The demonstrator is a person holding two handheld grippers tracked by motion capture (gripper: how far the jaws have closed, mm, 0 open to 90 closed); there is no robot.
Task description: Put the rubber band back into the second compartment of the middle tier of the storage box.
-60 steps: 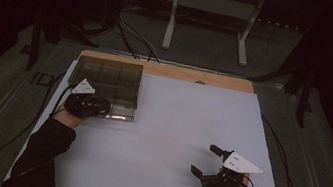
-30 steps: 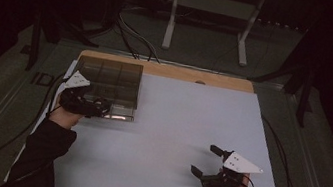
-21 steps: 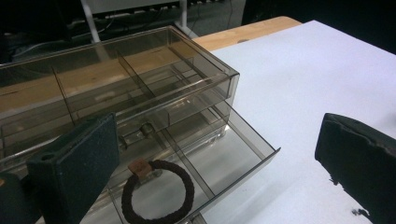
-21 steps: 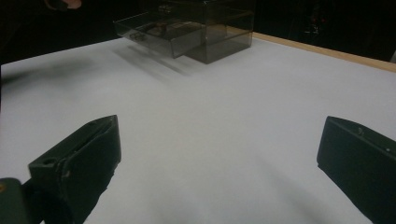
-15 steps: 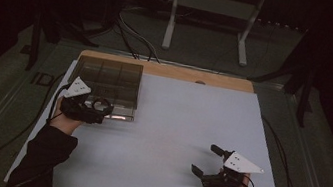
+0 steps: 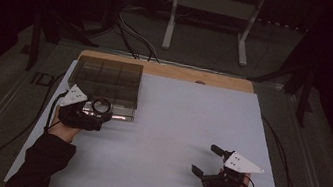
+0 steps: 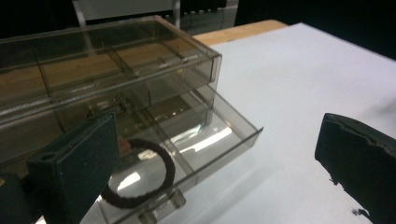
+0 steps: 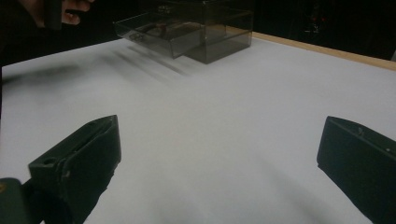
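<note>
A clear smoky plastic organiser box (image 6: pixel 106 78) with compartments stands at the table's far left. Its lower drawer (image 7: pixel 219 140) is pulled out toward me. A dark ring-shaped hair tie (image 7: pixel 140 175) lies flat in that drawer, just beside my left jaw; the ring (image 6: pixel 101 106) also shows from above. My left gripper (image 6: pixel 99 116) hovers at the drawer front, its jaws wide open and holding nothing (image 7: pixel 217 140). My right gripper (image 6: pixel 208 161) rests open over bare table at the near right (image 8: pixel 219 140), far from the box (image 8: pixel 196 28).
The white table top (image 6: pixel 179 126) has a wooden strip (image 6: pixel 173 72) along its far edge. Cables (image 6: pixel 278 141) trail off both sides. A white stand's legs (image 6: pixel 206 24) sit on the floor behind the table. The person's other hand (image 8: pixel 65 9) shows beyond the box.
My left gripper has drawn back a little toward the near edge from over the open drawer, and the hair tie now shows lying in the drawer. The right gripper has stayed put.
</note>
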